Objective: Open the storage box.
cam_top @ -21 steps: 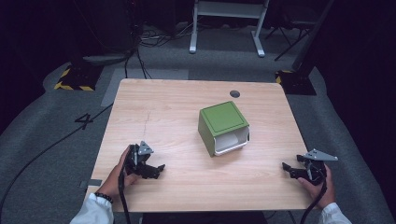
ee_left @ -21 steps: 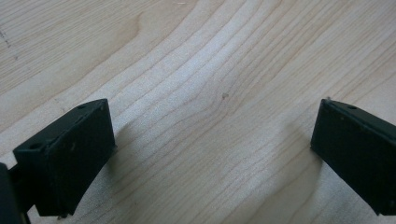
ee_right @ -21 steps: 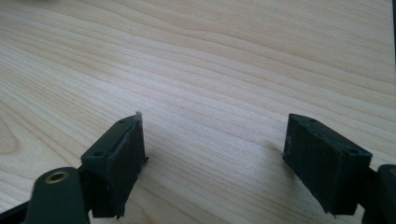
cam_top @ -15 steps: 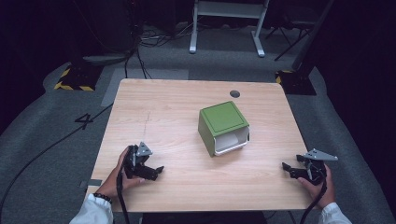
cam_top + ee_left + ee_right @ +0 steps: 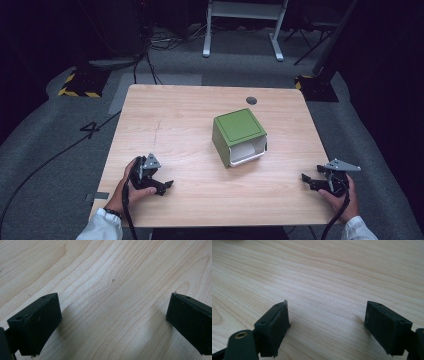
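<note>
High view: a light wooden table [image 5: 190, 120] stands on a grey floor [image 5: 50, 130], with a person's two hands entering from the near edge. A green box [image 5: 239, 136] sits slightly right of the table's centre, well apart from both grippers. Its green top faces up, and a white open front faces the near right. A small dark round spot [image 5: 251, 100] lies on the tabletop beyond the box, near the far edge.

The left gripper [image 5: 161, 185] is held in the left hand [image 5: 131, 187] at the near left part of the table, low over the wood. Its jaws point right, toward the middle of the table. The right gripper [image 5: 311, 181] is held in the right hand [image 5: 342, 197] at the near right edge of the table, with its grey three-cornered plate on top and its jaws pointing left.

Left gripper view: the two black jaws stand wide apart, with bare wood grain between them and nothing held. They cast shadows on the tabletop close below.

Right gripper view: the two black jaws are likewise spread apart over bare wood, empty, with the tips close to the surface.

Beyond the table, the floor carries black cables [image 5: 150, 45], a black-and-yellow striped base [image 5: 77, 85] at the far left, and a white metal frame [image 5: 245, 22] at the far centre.
</note>
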A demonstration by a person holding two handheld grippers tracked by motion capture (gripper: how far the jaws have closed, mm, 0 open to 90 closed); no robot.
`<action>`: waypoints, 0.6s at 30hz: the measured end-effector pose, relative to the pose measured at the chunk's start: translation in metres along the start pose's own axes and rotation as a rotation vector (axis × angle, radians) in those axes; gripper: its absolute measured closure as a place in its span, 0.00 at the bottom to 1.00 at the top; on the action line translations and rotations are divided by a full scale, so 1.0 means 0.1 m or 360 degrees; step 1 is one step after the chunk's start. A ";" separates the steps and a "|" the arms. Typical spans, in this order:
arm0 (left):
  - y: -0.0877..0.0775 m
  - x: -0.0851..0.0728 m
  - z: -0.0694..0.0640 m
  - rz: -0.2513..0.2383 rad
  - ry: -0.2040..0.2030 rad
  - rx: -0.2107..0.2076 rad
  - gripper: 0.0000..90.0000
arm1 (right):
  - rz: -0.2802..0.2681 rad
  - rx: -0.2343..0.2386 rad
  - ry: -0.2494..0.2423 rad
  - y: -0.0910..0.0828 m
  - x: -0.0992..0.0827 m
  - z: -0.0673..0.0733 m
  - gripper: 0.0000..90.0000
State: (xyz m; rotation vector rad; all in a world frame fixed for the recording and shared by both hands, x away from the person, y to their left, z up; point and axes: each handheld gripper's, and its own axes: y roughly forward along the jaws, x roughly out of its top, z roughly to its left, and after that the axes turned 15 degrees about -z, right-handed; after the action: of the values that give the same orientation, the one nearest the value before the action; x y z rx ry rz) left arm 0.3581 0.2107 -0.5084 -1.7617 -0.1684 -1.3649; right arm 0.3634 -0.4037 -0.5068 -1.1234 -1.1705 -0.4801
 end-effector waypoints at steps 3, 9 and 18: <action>0.00 0.00 0.00 0.0002 0.0001 0.0000 0.00 | 0.0002 0.0003 -0.0063 0.00 0.02 0.04 0.23; 0.00 0.00 0.00 0.0002 0.0004 0.0004 0.00 | -0.0028 0.0130 -0.0165 0.01 0.19 0.24 0.24; -0.01 0.00 0.00 0.0003 0.0000 0.0008 0.00 | -0.0080 0.0380 -0.0293 0.10 0.53 0.64 0.24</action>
State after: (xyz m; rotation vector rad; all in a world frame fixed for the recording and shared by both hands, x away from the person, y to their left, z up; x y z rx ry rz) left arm 0.3576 0.2110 -0.5082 -1.7576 -0.1700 -1.3623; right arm 0.3608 -0.3305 -0.4657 -0.9477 -1.3804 -0.2700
